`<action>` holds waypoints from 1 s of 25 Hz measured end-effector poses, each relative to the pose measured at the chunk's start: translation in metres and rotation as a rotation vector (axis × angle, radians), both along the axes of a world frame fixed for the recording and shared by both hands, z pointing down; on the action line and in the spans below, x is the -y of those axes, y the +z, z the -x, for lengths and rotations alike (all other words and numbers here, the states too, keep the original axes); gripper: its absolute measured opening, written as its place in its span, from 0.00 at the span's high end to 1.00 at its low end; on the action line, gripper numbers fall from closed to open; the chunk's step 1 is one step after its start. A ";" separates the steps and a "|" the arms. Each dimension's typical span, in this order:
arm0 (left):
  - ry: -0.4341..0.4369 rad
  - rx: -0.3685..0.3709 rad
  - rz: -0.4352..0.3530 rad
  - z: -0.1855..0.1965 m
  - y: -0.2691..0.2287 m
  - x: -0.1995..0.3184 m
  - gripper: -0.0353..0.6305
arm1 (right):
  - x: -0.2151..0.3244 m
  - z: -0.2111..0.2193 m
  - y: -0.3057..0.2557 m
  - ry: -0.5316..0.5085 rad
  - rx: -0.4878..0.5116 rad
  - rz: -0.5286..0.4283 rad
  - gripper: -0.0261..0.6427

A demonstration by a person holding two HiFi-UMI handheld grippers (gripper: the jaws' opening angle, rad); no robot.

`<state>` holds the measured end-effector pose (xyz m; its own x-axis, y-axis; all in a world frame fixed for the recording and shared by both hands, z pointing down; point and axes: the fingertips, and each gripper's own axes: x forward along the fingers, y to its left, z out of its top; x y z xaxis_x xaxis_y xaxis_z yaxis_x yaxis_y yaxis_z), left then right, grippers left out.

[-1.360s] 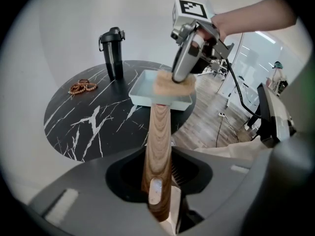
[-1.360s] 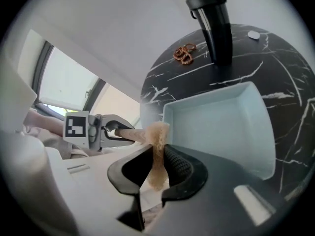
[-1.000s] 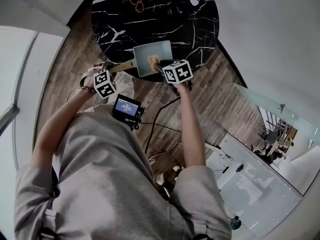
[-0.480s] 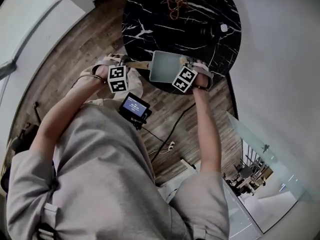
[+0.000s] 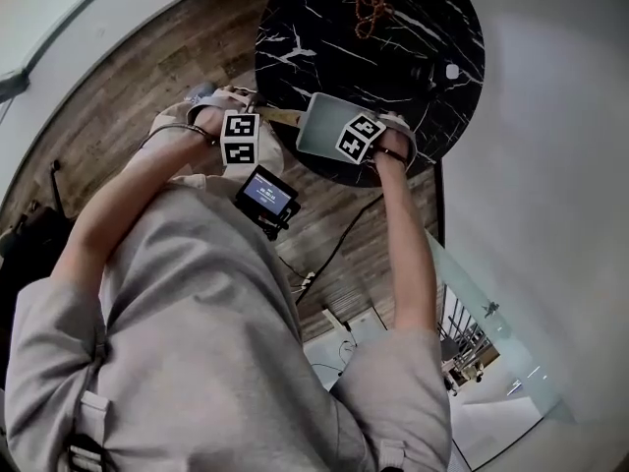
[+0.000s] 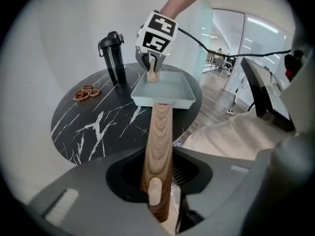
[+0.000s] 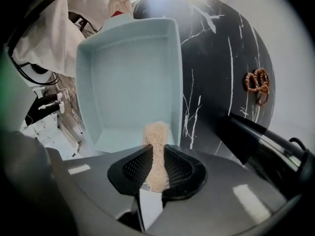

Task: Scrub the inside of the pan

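The pan [image 7: 130,77] is a pale blue square one. It sits at the edge of the table [image 5: 393,28], on the side near the person. Its walls stand up all round. Its wood handle [image 6: 158,146] sticks out past the table edge, over the floor [image 5: 147,77].

My left gripper [image 6: 158,186] has the handle. Its jaws are partly shut and pinch the wood from both sides, close to the handle's end.

My right gripper [image 7: 155,168] is over the other end of the pan. Its jaws are nearly together and squeeze a tan scrubber [image 7: 156,141]. The scrubber pokes out past the jaws and down into the pan. Its tip is by the wall far from the handle, close to one corner. I can't tell how hard it presses on the bottom.

From the scrubber to the handle wall, the pan's bottom shows as bare blue. That is most of the pan. The side wall is just beside the scrubber, so that way is tight.

The table is round and black with white streaks. One side of the pan runs close along the table's rim. On the other side there is a wide stretch of table top. A string of brown beads [image 7: 258,85] lies well apart from the pan, toward the far side. A black bottle [image 6: 114,58] stands upright near the beads, also well apart from the pan.
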<state>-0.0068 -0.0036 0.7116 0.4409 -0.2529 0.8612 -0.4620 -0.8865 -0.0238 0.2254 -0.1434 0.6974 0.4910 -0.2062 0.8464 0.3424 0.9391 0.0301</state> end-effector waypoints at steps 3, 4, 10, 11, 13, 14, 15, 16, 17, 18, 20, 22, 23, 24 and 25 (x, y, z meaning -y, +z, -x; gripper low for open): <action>-0.009 -0.005 0.011 0.000 0.000 0.000 0.77 | -0.018 -0.007 0.001 0.035 -0.049 0.073 0.84; -0.013 -0.006 0.016 0.000 0.000 0.000 0.77 | -0.027 -0.011 0.001 0.058 -0.067 0.104 0.84; -0.032 -0.019 0.049 -0.001 0.000 0.000 0.76 | -0.091 -0.039 0.005 0.313 -0.172 0.319 0.84; -0.034 -0.021 0.054 -0.001 0.000 0.000 0.76 | -0.093 -0.040 0.004 0.338 -0.169 0.321 0.84; -0.040 -0.023 0.061 0.000 0.000 0.000 0.76 | -0.091 -0.038 0.006 0.386 -0.144 0.313 0.84; -0.043 -0.024 0.063 0.000 0.000 0.001 0.75 | -0.089 -0.037 0.009 0.413 -0.125 0.312 0.84; -0.045 -0.023 0.065 0.000 0.000 0.001 0.75 | -0.089 -0.036 0.012 0.441 -0.106 0.316 0.84; -0.046 -0.022 0.068 0.000 0.001 0.002 0.75 | -0.091 -0.034 0.013 0.470 -0.086 0.326 0.84; -0.047 -0.021 0.069 0.001 0.001 0.002 0.75 | -0.095 -0.028 0.015 0.507 -0.056 0.344 0.84; -0.049 -0.020 0.069 0.001 0.001 0.002 0.74 | -0.101 -0.019 0.017 0.558 -0.014 0.369 0.84; -0.050 -0.015 0.059 0.002 0.001 0.003 0.74 | -0.115 0.012 0.021 0.691 0.095 0.432 0.85; -0.049 -0.012 0.044 0.002 0.002 0.004 0.74 | -0.128 0.047 0.021 0.786 0.191 0.494 0.85; -0.049 -0.011 0.044 0.001 0.002 0.004 0.74 | -0.134 0.063 0.022 0.806 0.220 0.519 0.85; -0.050 -0.011 0.046 0.001 0.002 0.004 0.74 | -0.139 0.075 0.023 0.812 0.231 0.538 0.85; -0.051 -0.011 0.050 0.001 0.002 0.003 0.74 | -0.142 0.083 0.024 0.802 0.224 0.547 0.85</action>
